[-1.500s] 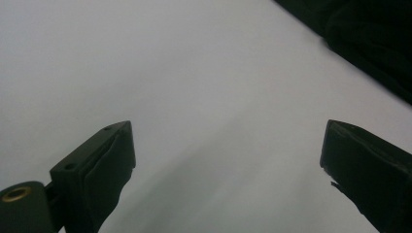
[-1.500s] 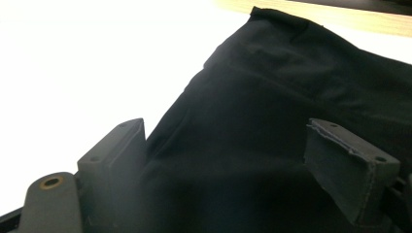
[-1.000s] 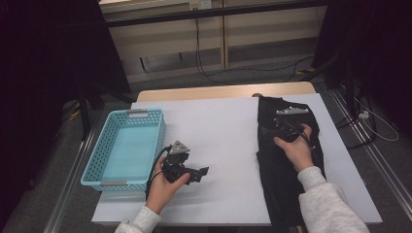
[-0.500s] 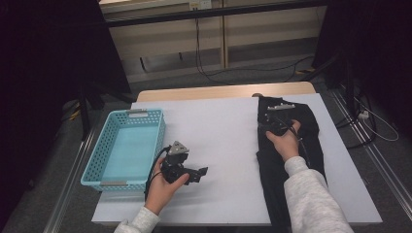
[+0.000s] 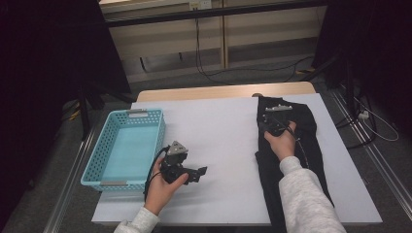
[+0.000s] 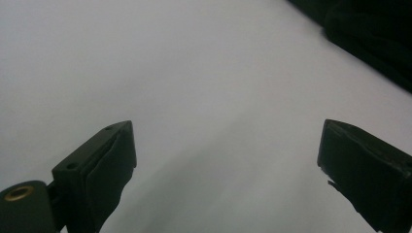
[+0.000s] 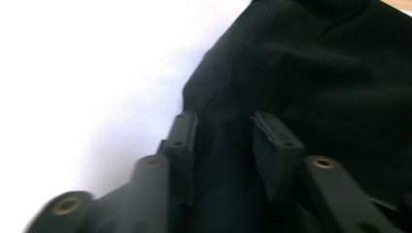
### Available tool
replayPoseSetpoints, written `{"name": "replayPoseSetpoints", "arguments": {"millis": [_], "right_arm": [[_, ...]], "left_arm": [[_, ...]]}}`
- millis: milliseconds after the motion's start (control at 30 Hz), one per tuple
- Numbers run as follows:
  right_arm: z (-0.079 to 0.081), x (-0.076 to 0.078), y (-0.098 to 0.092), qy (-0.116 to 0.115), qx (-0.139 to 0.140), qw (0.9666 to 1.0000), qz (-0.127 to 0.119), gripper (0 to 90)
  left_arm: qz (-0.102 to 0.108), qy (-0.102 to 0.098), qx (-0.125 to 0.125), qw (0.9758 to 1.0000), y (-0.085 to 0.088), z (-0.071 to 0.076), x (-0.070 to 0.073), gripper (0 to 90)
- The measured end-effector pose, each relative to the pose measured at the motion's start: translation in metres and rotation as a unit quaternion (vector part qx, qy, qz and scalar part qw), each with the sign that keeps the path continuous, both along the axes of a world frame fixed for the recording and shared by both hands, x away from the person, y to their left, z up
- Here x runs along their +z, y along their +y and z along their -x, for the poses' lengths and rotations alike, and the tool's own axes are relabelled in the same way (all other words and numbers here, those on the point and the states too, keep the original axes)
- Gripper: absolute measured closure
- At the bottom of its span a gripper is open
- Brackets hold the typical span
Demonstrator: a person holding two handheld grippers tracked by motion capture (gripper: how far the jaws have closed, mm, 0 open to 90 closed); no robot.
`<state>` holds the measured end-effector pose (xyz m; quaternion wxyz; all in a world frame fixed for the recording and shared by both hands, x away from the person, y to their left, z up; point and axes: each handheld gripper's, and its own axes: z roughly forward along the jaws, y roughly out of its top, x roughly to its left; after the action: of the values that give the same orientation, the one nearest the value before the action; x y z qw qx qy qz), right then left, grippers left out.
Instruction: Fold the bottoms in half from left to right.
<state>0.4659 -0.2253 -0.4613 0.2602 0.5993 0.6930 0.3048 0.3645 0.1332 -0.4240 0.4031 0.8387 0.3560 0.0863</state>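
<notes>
A black garment (image 5: 307, 127) lies lengthwise along the right side of the white table (image 5: 221, 131). My right gripper (image 5: 275, 119) rests on its upper left part, near the cloth's edge. In the right gripper view its jaws have just been closing, and my right gripper (image 7: 223, 124) pinches a raised fold of the black garment (image 7: 320, 73) between the pads. My left gripper (image 5: 200, 173) lies low near the table's front left, pointing right. In the left gripper view my left gripper (image 6: 226, 145) stands wide open over bare white table, nothing between its fingers.
A turquoise plastic basket (image 5: 132, 113) stands at the table's left edge, beside the left hand. A wooden strip (image 5: 204, 92) borders the table's far edge. Cables run over the floor beyond, and dark stands flank both sides.
The right hand has moved forward and down onto the garment's upper part, and its jaws have narrowed around the cloth. The left hand has stayed put.
</notes>
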Motion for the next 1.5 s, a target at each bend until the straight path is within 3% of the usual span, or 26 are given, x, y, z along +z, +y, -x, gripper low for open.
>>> {"name": "replayPoseSetpoints", "arguments": {"millis": [200, 467, 833, 1033, 1167, 1333, 1367, 1433, 1500], "right_arm": [[-0.002, 0.000, -0.005, 0.000, 0.008, 1.0000, -0.003, 84.6], [-0.001, 0.003, -0.003, -0.004, 0.018, 0.9998, -0.005, 85.7], [0.001, 0.011, 0.021, -0.010, 0.077, 0.9969, -0.016, 85.6], [0.008, 0.014, 0.048, -0.014, 0.123, 0.9920, -0.026, 85.6], [0.012, 0.013, 0.071, -0.010, 0.158, 0.9870, -0.028, 85.5], [0.022, 0.015, 0.108, -0.005, 0.220, 0.9742, -0.050, 84.9], [0.024, 0.016, 0.114, -0.001, 0.231, 0.9713, -0.056, 83.1], [0.025, 0.016, 0.124, 0.017, 0.242, 0.9683, -0.061, 63.9], [0.026, 0.019, 0.126, 0.012, 0.233, 0.9712, -0.051, 50.9]], "left_arm": [[0.005, 0.001, 0.006, 1.0000, 0.000, 0.000, -0.001, 6.9], [0.005, 0.000, 0.007, 1.0000, 0.002, -0.001, 0.001, 6.9], [0.003, 0.000, 0.011, 0.9999, 0.003, -0.002, 0.001, 7.2], [0.003, -0.001, 0.018, 0.9998, 0.004, -0.002, 0.001, 7.3], [0.004, -0.005, 0.019, 0.9998, 0.004, -0.002, 0.003, 7.3], [0.005, -0.001, 0.025, 0.9997, 0.006, -0.003, 0.002, 7.4], [0.004, -0.001, 0.026, 0.9996, 0.006, -0.003, 0.001, 7.4], [0.003, -0.001, 0.027, 0.9996, 0.007, -0.003, 0.001, 7.4], [0.004, -0.002, 0.029, 0.9996, 0.008, -0.003, 0.001, 7.4]]}}
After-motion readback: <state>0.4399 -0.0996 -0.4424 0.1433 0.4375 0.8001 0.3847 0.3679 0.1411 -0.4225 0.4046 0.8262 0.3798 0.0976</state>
